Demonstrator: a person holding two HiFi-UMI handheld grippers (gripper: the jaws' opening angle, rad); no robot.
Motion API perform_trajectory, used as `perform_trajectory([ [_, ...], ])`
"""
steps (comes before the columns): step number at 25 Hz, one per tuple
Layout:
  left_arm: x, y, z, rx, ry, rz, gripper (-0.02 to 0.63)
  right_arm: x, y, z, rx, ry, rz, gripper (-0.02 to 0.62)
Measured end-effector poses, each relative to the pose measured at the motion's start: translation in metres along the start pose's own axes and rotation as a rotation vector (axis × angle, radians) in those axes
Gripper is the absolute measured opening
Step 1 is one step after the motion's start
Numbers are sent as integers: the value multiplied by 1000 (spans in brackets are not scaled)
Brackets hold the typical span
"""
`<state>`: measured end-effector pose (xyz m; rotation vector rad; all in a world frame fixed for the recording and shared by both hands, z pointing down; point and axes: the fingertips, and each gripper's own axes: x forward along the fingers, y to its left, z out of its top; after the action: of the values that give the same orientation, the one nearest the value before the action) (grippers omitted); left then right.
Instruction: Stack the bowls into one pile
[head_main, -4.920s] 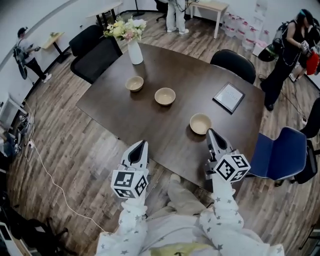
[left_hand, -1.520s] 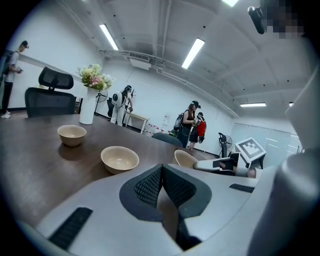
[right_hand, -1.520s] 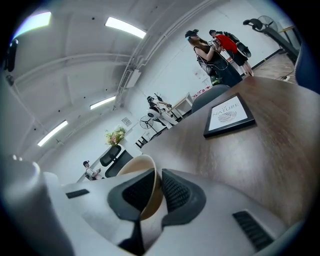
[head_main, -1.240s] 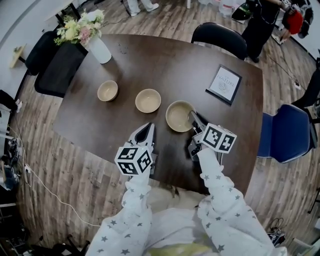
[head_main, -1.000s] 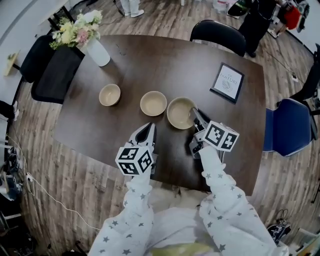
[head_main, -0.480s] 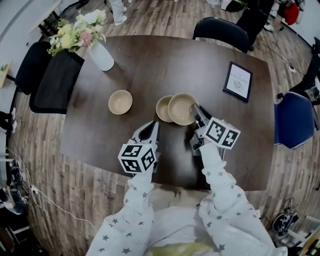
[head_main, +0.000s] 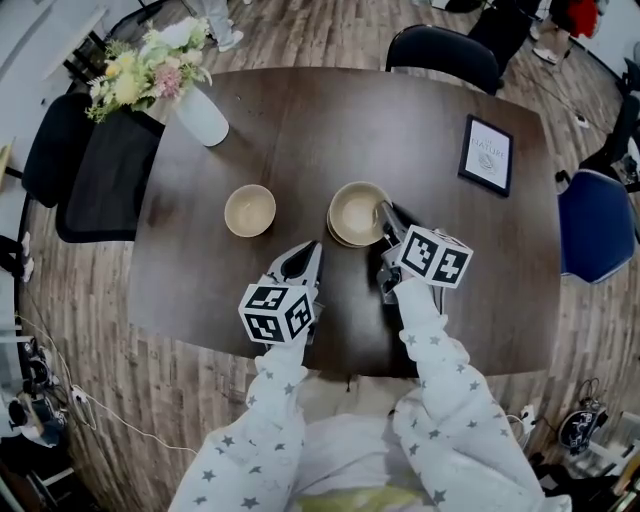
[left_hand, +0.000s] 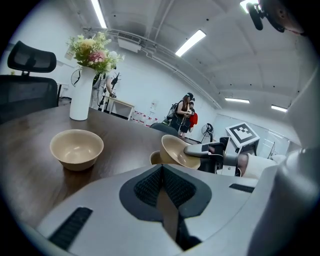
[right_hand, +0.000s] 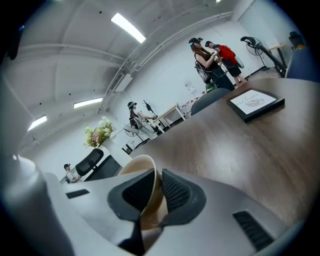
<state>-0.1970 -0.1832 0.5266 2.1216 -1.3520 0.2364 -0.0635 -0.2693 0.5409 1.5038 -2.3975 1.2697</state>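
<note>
Holding 1 bowl (head_main: 356, 213) of 3 w/ R gripper (head_main: 384, 213).

Counter (head_main: 300, 120): dark wood, rounded corners. Directly on it:
- white vase (head_main: 203, 115) with flowers, far left corner
- framed card (head_main: 486, 155), far right
- left bowl (head_main: 249, 210), beige, upright, standing alone
- middle bowl (left_hand: 155, 158) to its right, largely covered by an upper bowl (head_main: 358, 212); contact between the two unclear
</note>
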Motion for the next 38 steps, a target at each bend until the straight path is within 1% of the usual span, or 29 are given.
perform_trajectory([
  [4, 0, 8, -3, -10, 11, 18, 26, 9, 2, -8, -39, 42, -10, 52],
  [8, 2, 3, -6, -18, 19, 25, 26, 12, -1, -11, -67, 72, -27, 54],
  [15, 3, -4, -8, -32, 16, 49, 26, 15, 1, -19, -100, 115, -12, 52],
  [20, 1, -4, -8, -44, 9, 62, 25, 16, 3, -17, -181, 121, -8, 54],
  [21, 1, -3, -8, -48, 7, 65, 25, 16, 4, -18, -194, 124, -6, 60],
  [27, -1, -1, -5, -54, -7, 79, 25, 15, 9, -14, -266, 106, -9, 150],
  [30, -3, -4, -4, -48, -13, 82, 25, 9, 9, -10, -263, 87, -1, 158],
  [33, -6, -7, 0, -41, -26, 88, 25, 3, 9, -6, -245, 74, 11, 156],
  [35, -8, -7, 3, -35, -37, 94, 25, -1, 12, -3, -261, 69, 19, 152],
  [37, -11, -10, 6, -29, -48, 99, 25, -6, 16, -2, -292, 67, 33, 102],
  [38, -12, -11, 7, -25, -54, 102, 26, -9, 19, 0, -305, 64, 41, 89],
])
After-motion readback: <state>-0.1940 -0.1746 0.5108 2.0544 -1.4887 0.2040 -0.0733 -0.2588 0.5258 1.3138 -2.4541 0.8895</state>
